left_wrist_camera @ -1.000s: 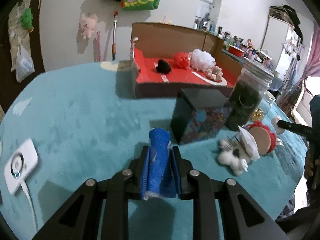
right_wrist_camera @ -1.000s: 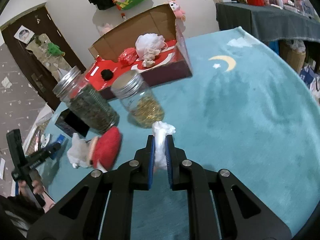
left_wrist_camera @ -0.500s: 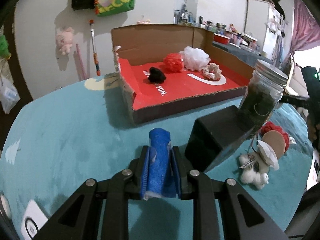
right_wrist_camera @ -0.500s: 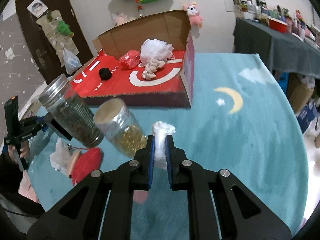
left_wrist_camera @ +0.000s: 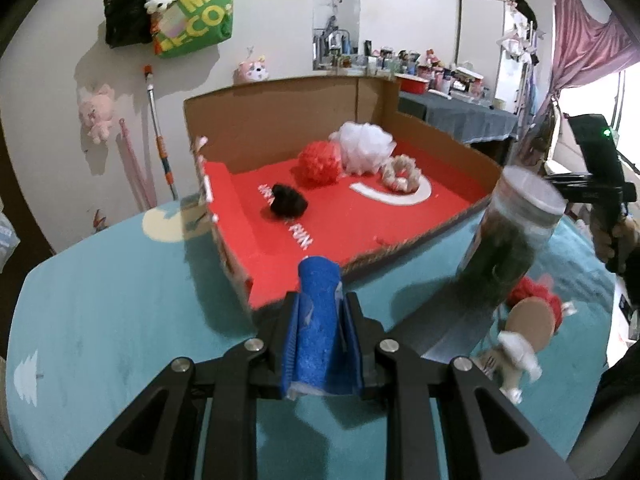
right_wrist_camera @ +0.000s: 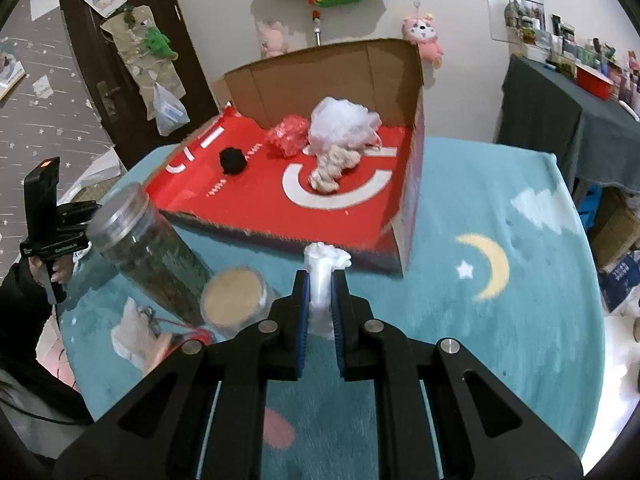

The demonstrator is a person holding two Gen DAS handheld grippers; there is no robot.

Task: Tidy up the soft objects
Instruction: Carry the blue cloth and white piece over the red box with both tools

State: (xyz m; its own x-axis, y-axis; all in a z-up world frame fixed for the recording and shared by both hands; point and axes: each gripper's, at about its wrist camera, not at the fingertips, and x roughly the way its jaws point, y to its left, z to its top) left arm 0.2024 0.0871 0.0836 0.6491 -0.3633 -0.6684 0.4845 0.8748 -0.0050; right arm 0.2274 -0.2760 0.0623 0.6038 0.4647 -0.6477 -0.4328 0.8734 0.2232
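Both tools are loaded and closing in on the cardboard box [left_wrist_camera: 432, 148]! The left tool [left_wrist_camera: 320, 320] is pinched nearly shut on a blue sponge roll [left_wrist_camera: 318, 320], which sticks out past the fingertips. A second ago that roll hung well short of the box, over bare teal surface [left_wrist_camera: 112, 300]; now its tip sits right at the box's near edge.

Over on the right, the right tool [right_wrist_camera: 320, 300] is clamped tight on a wad of white soft material [right_wrist_camera: 322, 276], and it too has swung from beside the jars to just in front of the box's front edge.

Inside the box, on its red floor, a black pom-pom [left_wrist_camera: 289, 200], a red mesh puff [left_wrist_camera: 319, 162], a white mesh puff [left_wrist_camera: 366, 148] and a beige scrunchie [left_wrist_camera: 401, 172] are already lying. A dark-filled jar [right_wrist_camera: 148, 256] and a gold-lidded jar [right_wrist_camera: 234, 300] stand in front of the box, outside it.

My read: two more soft items are about to join the pile, with only a short carry and a release left.
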